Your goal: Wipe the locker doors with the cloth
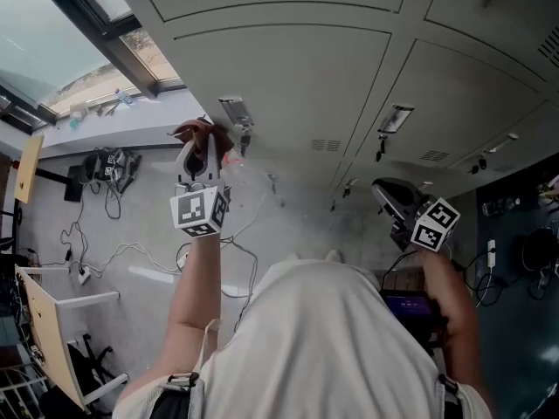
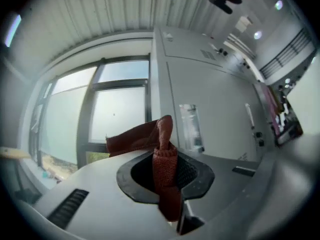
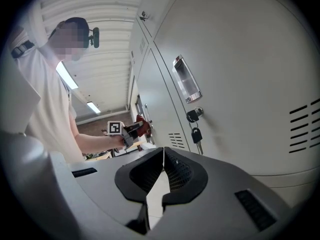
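Wiping stage, apparently early: the left gripper (image 1: 203, 151), fingers clamped on the red cloth (image 2: 163, 156), holds it near 1 locker door (image 1: 288, 77) (contact unclear); the right gripper (image 3: 162, 179), fingers closed on nothing, waits aside; the other doors remain to be wiped.

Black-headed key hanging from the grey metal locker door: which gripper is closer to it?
Right. The right gripper sits close beside the black-headed key, jaws shut. The left gripper, holding the red woven cloth, is farther along the grey lockers.
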`<state>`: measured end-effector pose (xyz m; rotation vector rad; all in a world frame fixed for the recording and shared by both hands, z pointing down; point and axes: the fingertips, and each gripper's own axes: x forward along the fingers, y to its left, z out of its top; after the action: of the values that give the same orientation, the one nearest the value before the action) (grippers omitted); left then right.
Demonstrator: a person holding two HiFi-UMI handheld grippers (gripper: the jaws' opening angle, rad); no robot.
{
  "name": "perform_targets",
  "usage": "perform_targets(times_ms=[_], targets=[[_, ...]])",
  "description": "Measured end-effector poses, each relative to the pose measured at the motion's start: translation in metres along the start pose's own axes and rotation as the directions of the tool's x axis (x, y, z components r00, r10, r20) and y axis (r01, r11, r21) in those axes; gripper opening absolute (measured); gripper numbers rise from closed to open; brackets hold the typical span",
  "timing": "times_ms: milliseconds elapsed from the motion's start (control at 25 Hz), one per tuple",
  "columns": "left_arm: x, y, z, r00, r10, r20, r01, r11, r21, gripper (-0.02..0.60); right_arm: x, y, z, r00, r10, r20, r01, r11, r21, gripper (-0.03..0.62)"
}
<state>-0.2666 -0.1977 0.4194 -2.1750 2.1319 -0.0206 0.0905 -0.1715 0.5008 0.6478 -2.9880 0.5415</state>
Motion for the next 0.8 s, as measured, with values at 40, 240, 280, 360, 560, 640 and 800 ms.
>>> perform_targets(times_ms=[40, 240, 280, 360, 560, 640, 800], targets=[[0.003, -0.012, -0.005, 0.997, -0.072, -0.009, 0.073, 0.996, 0.041, 0.041, 0.0, 0.001, -0.001, 1.0, 0.001, -0.003, -0.001, 1.0, 0.003, 0.018], [0.017, -0.049, -0.038, 0.944, -0.321, -0.078, 0.323, 0.946, 0.014, 0.041, 0.002, 0.007, -0.002, 1.0, 0.008, -0.014, -0.008, 1.0, 0.0, 0.017], [0.015, -0.047, -0.05, 0.936, -0.336, -0.104, 0.337, 0.942, -0.011, 0.041, 0.002, 0.008, -0.001, 1.0, 0.009, -0.016, -0.01, 1.0, -0.003, 0.017], [0.011, -0.04, -0.075, 0.931, -0.32, -0.175, 0.323, 0.946, -0.008, 0.041, -0.001, 0.007, -0.001, 1.0, 0.003, -0.016, -0.003, 1.0, -0.002, 0.017], [0.012, -0.058, -0.113, 0.935, -0.251, -0.251, 0.267, 0.963, 0.032, 0.041, -0.008, 0.003, -0.006, 1.0, -0.022, -0.019, 0.022, 1.0, 0.011, 0.017], [0.015, -0.077, -0.113, 0.94, -0.244, -0.239, 0.255, 0.967, 0.013, 0.041, -0.007, 0.003, -0.004, 1.0, -0.022, -0.016, 0.022, 1.0, 0.006, 0.017], [0.022, -0.123, -0.1, 0.941, -0.272, -0.204, 0.268, 0.962, -0.046, 0.041, -0.004, 0.001, 0.004, 1.0, -0.016, -0.008, 0.016, 1.0, -0.015, 0.017]])
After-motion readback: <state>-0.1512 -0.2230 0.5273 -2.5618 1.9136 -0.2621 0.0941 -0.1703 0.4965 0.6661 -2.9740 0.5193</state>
